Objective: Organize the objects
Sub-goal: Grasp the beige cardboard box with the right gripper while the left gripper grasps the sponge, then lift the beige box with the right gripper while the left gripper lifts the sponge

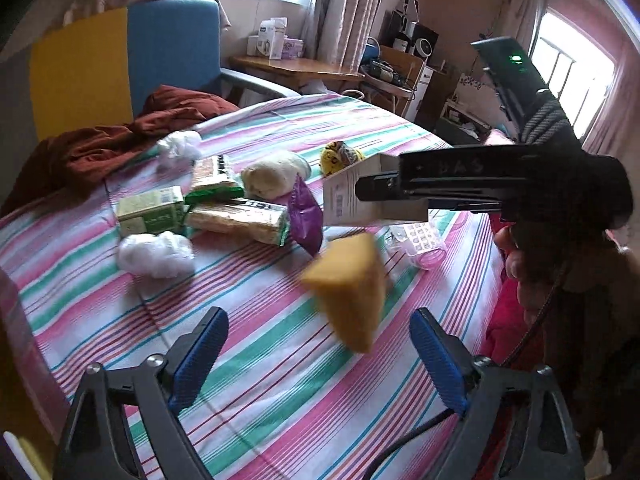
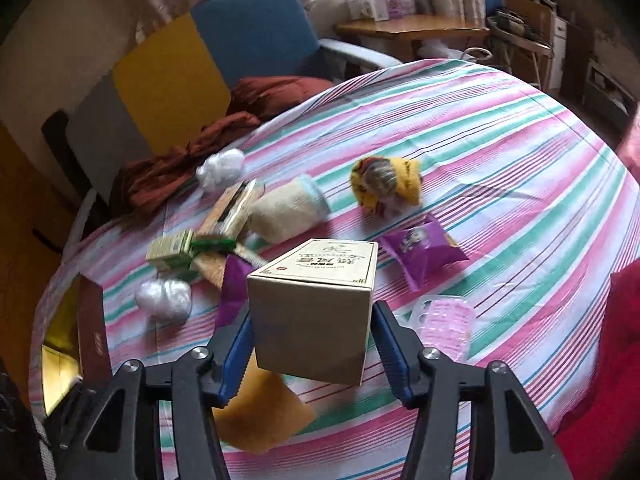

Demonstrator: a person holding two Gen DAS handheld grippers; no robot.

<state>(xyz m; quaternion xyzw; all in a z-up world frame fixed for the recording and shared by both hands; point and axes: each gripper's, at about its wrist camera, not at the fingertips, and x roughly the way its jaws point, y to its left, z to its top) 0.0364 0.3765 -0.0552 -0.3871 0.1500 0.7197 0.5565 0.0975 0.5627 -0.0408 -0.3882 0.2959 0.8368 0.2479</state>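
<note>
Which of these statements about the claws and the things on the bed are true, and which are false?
1. The right claw grips a cardboard box. True.
2. The left claw is shut on the yellow sponge. False: it is open, and its pads are clear of the blurred sponge.
3. The bedsheet is plain white. False: it has pink, green and white stripes.
4. Two white fluffy wads lie on the sheet. True.
</note>
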